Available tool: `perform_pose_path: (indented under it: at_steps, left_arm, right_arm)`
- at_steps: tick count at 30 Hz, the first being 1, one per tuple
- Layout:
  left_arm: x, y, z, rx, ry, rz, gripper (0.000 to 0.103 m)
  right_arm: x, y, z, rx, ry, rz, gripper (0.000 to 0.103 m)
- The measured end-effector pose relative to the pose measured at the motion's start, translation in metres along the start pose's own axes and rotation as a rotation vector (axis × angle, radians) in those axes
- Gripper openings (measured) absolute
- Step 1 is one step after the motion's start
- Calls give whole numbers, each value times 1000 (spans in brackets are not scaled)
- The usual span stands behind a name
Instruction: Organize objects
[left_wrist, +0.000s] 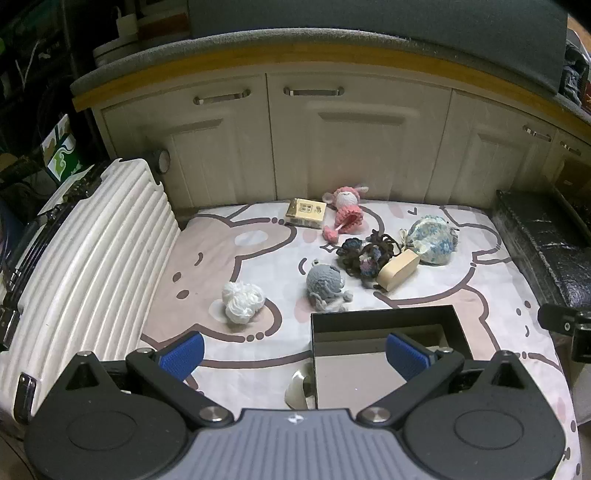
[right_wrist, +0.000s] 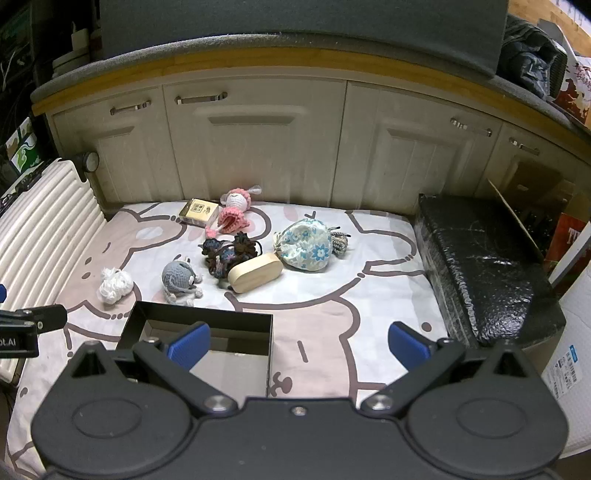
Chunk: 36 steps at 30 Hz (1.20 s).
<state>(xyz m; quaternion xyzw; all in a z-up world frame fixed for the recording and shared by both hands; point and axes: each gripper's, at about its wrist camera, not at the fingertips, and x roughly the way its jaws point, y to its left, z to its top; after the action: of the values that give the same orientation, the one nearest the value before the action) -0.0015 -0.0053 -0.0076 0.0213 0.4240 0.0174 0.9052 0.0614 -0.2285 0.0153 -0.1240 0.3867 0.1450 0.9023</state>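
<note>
Toys: a white crocheted yarn puff, a grey crocheted round animal with thin legs, a pink-and-white crocheted doll and a dark brown-and-blue yarn tangle lie mid-sheet; all look light, soft and squashy, best pinched across the body, not by a dangling leg or strand.
Firm items: a pale oval wooden case touches the tangle, and a small yellow-printed carton sits near the sheet's far edge, touching the doll; both look stiff, the case possibly slippery, so a hold across the short width seems safest.
Pouch: a blue-flowered fabric drawstring bag lies just right of the case, limp-looking; gathering it near the neck should work.
Box: an open black rectangular box stands at the sheet's near edge, apparently empty.
Carrier: a cartoon-printed pink-and-white sheet.
Left gripper: jaws spread wide, empty, over the box's left side, toys well beyond.
Right gripper: jaws released, empty, straddling the box's right wall.
</note>
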Motion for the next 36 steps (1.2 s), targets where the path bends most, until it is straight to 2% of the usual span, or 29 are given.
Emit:
perform_pose_path:
  at_steps: [36]
  left_arm:
    - [0,-3,1,-2,12,-4,103]
  right_arm:
    - [3,3,-1,-21,1,9,103]
